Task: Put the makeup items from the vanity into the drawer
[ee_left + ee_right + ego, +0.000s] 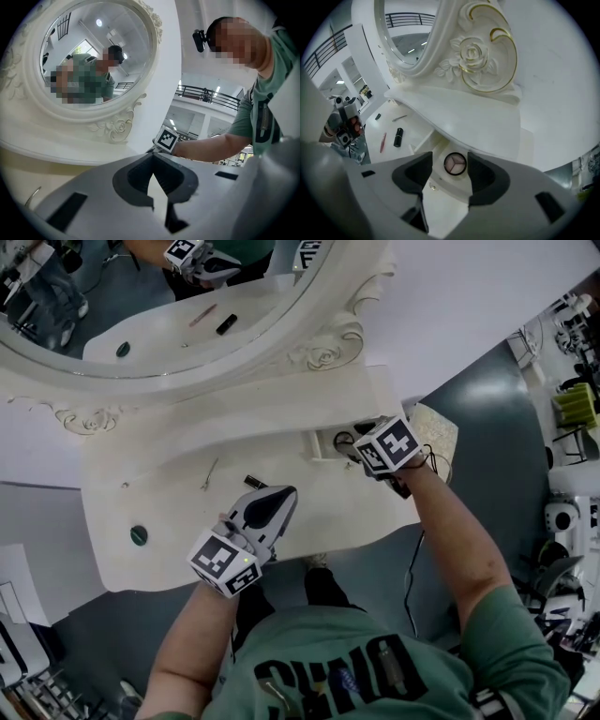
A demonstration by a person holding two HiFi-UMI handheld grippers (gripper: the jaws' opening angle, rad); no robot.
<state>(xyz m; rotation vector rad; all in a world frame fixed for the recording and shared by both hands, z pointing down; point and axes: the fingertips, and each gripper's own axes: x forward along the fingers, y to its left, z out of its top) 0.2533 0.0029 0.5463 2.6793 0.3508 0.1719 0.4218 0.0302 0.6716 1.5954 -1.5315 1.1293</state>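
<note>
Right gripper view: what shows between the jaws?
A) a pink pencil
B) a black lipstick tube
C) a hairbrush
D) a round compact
D: the round compact lies in the drawer, framed by the right gripper's spread jaws, which do not touch it.

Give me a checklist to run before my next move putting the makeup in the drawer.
1. Compact in drawer: ok, it lies inside.
2. Right gripper clear of compact: ok, jaws open, pads off it.
3. Left gripper free: ok, jaws together, nothing between them.
4. Drawer open: ok.
5. Vanity top emptied: not ok, lipstick and pencil lie on it.
</note>
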